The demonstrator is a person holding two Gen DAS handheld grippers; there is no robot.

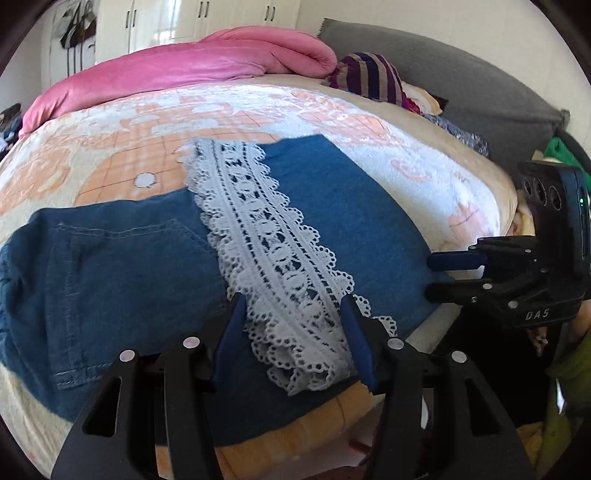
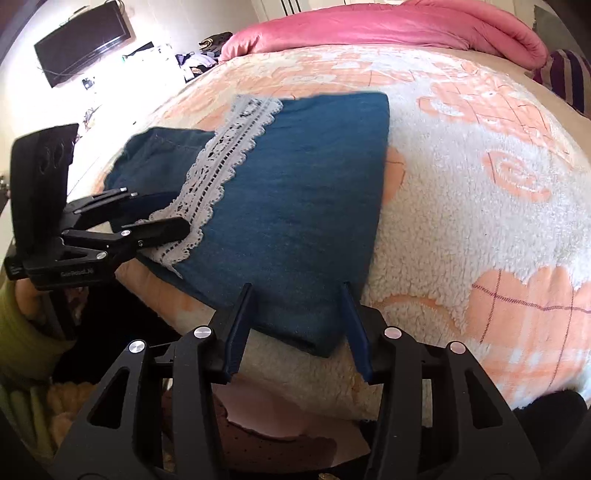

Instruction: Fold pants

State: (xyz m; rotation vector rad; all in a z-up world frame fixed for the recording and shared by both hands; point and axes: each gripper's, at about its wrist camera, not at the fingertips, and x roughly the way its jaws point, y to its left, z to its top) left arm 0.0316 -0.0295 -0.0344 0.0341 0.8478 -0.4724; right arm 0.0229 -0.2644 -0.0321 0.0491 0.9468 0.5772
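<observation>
Blue denim pants lie folded over on the bed, with a white lace hem band running across the top layer. My left gripper is open, its fingers on either side of the near end of the lace. It also shows in the right wrist view at the left. My right gripper is open at the near right corner of the folded pants. It shows in the left wrist view at the pants' right edge. Neither holds cloth.
The bed has a fleecy cream and orange blanket. A pink quilt lies at the far side, with striped clothes and a grey headboard cushion nearby. A wall TV hangs at the left.
</observation>
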